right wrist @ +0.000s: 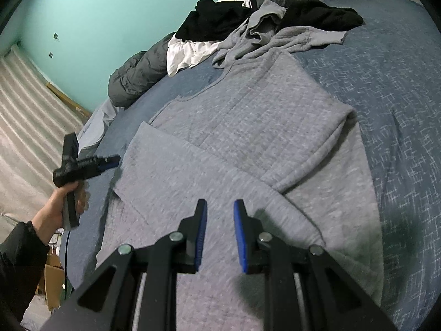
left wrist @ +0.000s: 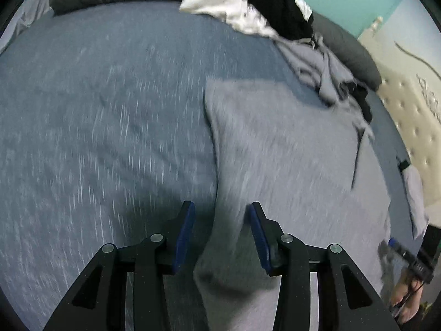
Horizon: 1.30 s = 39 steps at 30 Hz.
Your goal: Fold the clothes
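Observation:
A light grey sweatshirt (left wrist: pixel 289 151) lies flat on the blue bed (left wrist: pixel 96 96). In the right wrist view the sweatshirt (right wrist: pixel 248 127) has a sleeve folded across its body. My left gripper (left wrist: pixel 220 209) is open and hovers low over the garment's left edge, which runs between the fingers. My right gripper (right wrist: pixel 220 207) is open above the garment's near part, with nothing held. Each view shows the other tool: the left gripper (right wrist: pixel 114 161) in a hand at the bed's edge, and the right gripper (left wrist: pixel 386 244), blurred, at the lower right.
A pile of black, white and grey clothes (right wrist: pixel 220 22) sits at the far side of the bed (right wrist: pixel 399 110), beside a dark grey duvet (right wrist: pixel 137 71). A cream tufted headboard (left wrist: pixel 413 104) stands to the right. A striped rug (right wrist: pixel 27 110) and a cardboard box (right wrist: pixel 53 281) are on the floor.

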### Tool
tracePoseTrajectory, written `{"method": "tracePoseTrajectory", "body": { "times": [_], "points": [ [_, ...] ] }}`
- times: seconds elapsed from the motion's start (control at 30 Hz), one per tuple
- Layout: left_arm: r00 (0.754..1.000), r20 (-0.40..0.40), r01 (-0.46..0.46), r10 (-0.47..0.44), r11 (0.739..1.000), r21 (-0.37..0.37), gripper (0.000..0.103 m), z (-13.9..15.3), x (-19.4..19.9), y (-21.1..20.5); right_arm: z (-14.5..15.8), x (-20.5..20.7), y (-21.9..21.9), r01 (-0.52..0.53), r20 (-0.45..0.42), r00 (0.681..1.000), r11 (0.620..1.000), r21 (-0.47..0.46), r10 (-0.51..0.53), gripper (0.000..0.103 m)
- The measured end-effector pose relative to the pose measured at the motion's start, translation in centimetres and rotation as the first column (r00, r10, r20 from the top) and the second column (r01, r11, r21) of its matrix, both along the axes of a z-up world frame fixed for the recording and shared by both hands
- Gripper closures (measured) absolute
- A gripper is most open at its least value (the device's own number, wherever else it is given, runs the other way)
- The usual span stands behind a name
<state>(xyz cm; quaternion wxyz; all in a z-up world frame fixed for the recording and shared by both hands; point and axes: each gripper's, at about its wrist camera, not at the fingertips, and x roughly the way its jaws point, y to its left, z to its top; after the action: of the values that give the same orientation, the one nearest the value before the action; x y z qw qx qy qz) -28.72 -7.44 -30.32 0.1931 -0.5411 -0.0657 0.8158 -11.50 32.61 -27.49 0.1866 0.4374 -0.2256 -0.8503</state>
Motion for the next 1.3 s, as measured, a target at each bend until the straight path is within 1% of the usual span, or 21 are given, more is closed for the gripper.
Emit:
{"method": "tracePoseTrajectory", "body": {
  "times": [0.03, 0.07, 0.13, 0.17, 0.23, 0.3, 0.4, 0.57, 0.63, 0.7, 0.77, 0.8, 0.83, 0.93, 1.0, 1.1, 1.2, 1.27, 1.3],
  "points": [
    [1.000, 0.003, 0.004, -0.004, 1.000, -0.002, 0.069, -0.4, 0.3, -0.1, 0.0, 0.1, -0.1, -0.003, 0.001, 1.000, 1.000, 0.002, 0.003, 0.084],
    [1.000, 0.003, 0.007, -0.007, 1.000, -0.001, 0.085, -0.6, 0.7, -0.2, -0.1, 0.1, -0.1, -0.005, 0.001, 1.000, 1.000, 0.004, 0.005, 0.084],
    [1.000, -0.017, -0.005, 0.005, 1.000, -0.022, 0.091, -0.6, 1.2, -0.6, -0.1, 0.1, -0.1, -0.008, 0.004, 1.000, 1.000, 0.007, 0.008, 0.084],
    [0.999, -0.028, -0.019, 0.018, 0.999, -0.040, 0.096, -0.6, 1.3, -0.8, -0.2, 0.0, 0.0, -0.006, 0.005, 1.000, 1.000, 0.006, 0.006, 0.084],
    [0.997, -0.041, -0.063, 0.060, 0.995, -0.078, 0.103, -0.6, 1.1, -1.4, -0.3, -0.1, 0.1, -0.003, 0.008, 1.000, 1.000, 0.004, 0.003, 0.084],
    [0.995, -0.040, -0.097, 0.093, 0.990, -0.101, 0.103, -0.8, 1.1, -2.1, -0.3, -0.3, 0.2, -0.001, 0.010, 1.000, 1.000, 0.003, 0.001, 0.084],
    [0.993, -0.034, -0.114, 0.112, 0.990, -0.081, 0.103, -0.7, 1.8, -3.0, -0.2, -0.5, 0.2, -0.008, 0.009, 1.000, 1.000, 0.006, 0.008, 0.084],
    [0.995, -0.042, -0.095, 0.092, 0.993, -0.074, 0.103, 1.6, 5.4, -3.7, 1.1, -0.5, 1.2, 0.012, -0.003, 1.000, 1.000, 0.008, -0.012, 0.084],
    [0.996, -0.042, -0.083, 0.080, 0.994, -0.071, 0.098, 2.7, 7.3, -4.1, 2.1, -0.3, 2.1, 0.018, 0.000, 1.000, 1.000, 0.021, -0.018, 0.084],
    [0.998, -0.032, -0.061, 0.058, 0.995, -0.076, 0.082, 3.6, 9.5, -4.4, 3.2, 0.1, 3.2, 0.020, 0.007, 1.000, 0.999, 0.038, -0.020, 0.084],
    [0.999, -0.023, -0.042, 0.040, 0.997, -0.068, 0.076, 4.4, 11.9, -4.8, 4.0, 1.2, 4.3, 0.006, 0.032, 0.999, 0.997, 0.071, -0.009, 0.077],
    [0.999, -0.016, -0.037, 0.036, 0.997, -0.062, 0.074, 4.8, 13.4, -5.2, 4.5, 1.8, 4.8, -0.001, 0.044, 0.999, 0.996, 0.087, -0.003, 0.069],
    [0.999, -0.008, -0.037, 0.036, 0.998, -0.057, 0.073, 5.0, 14.6, -5.4, 4.9, 2.4, 5.3, -0.008, 0.057, 0.998, 0.995, 0.103, 0.002, 0.067],
    [0.999, 0.019, -0.029, 0.029, 0.999, -0.036, 0.067, 5.7, 18.2, -5.9, 6.2, 4.2, 6.9, -0.031, 0.096, 0.995, 0.988, 0.150, 0.016, 0.067],
    [0.999, 0.035, -0.028, 0.029, 0.999, -0.021, 0.057, 5.9, 20.4, -6.4, 6.2, 5.8, 7.8, -0.048, 0.136, 0.990, 0.984, 0.171, 0.025, 0.067],
    [0.997, 0.074, -0.028, 0.027, 1.000, 0.012, 0.048, 5.8, 23.2, -6.6, 5.4, 8.7, 8.6, -0.078, 0.209, 0.977, 0.979, 0.188, 0.037, 0.067],
    [0.991, 0.130, -0.018, 0.015, 1.000, 0.023, 0.047, 4.7, 25.9, -6.2, 4.0, 11.5, 8.9, -0.111, 0.280, 0.959, 0.975, 0.194, 0.053, 0.067],
    [0.986, 0.165, -0.008, 0.003, 1.000, 0.027, 0.046, 3.8, 27.4, -5.7, 2.9, 13.2, 9.1, -0.119, 0.321, 0.945, 0.978, 0.172, 0.058, 0.067],
    [0.984, 0.178, -0.001, -0.004, 1.000, 0.028, 0.046, 3.6, 28.0, -5.6, 2.3, 13.9, 9.2, -0.120, 0.343, 0.938, 0.980, 0.161, 0.059, 0.064]
  ]
}}
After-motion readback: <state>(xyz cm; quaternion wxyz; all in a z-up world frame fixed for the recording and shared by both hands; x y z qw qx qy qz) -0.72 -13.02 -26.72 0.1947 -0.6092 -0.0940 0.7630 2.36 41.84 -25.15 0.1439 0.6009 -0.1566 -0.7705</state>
